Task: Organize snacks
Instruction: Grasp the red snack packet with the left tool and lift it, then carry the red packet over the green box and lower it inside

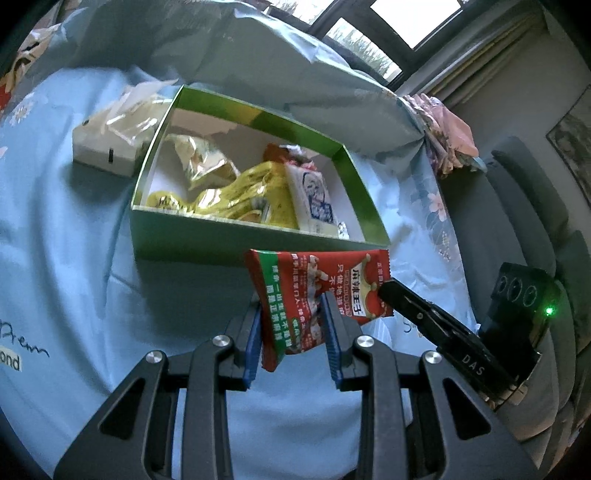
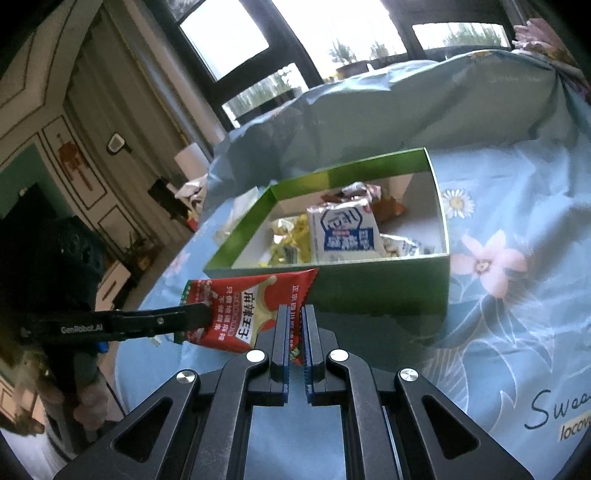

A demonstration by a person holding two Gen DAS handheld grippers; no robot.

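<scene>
Both my claws hold the same red snack packet (image 1: 314, 295), lifted clear of the bed in front of the green box (image 1: 207, 236).

Left claw (image 1: 293, 325): jaws partly closed, blue pads (image 1: 332, 332) pressing the packet's lower end from both sides. The packet bulges between them and hangs a little below the pads.

Right claw (image 2: 294, 332): jaws drawn nearly together, pinching the packet's thin edge seam. In the left wrist view it comes in from the right, its black tip on the packet's printed face.

The packet is red with a green band along one end and white and yellow Chinese lettering. It hangs just before the box's near wall, its top edge about level with the wall's foot in the left view and overlapping the wall's lower left corner in the right view.

The green box sits open on the light blue floral bedsheet (image 1: 55, 221), white inside. It holds crumpled yellow and gold packets (image 1: 236, 195) toward one side, a white packet with blue print (image 2: 345, 229) standing upright near the middle, and red-brown wrappers (image 2: 384, 205) behind that.

Just beyond the box's far left corner lies a small white box (image 1: 107, 151) with clear, crinkled wrapping on top.

A rumpled blue duvet (image 1: 295, 74) is heaped behind the box. Windows (image 2: 332, 33) are beyond the bed.
</scene>
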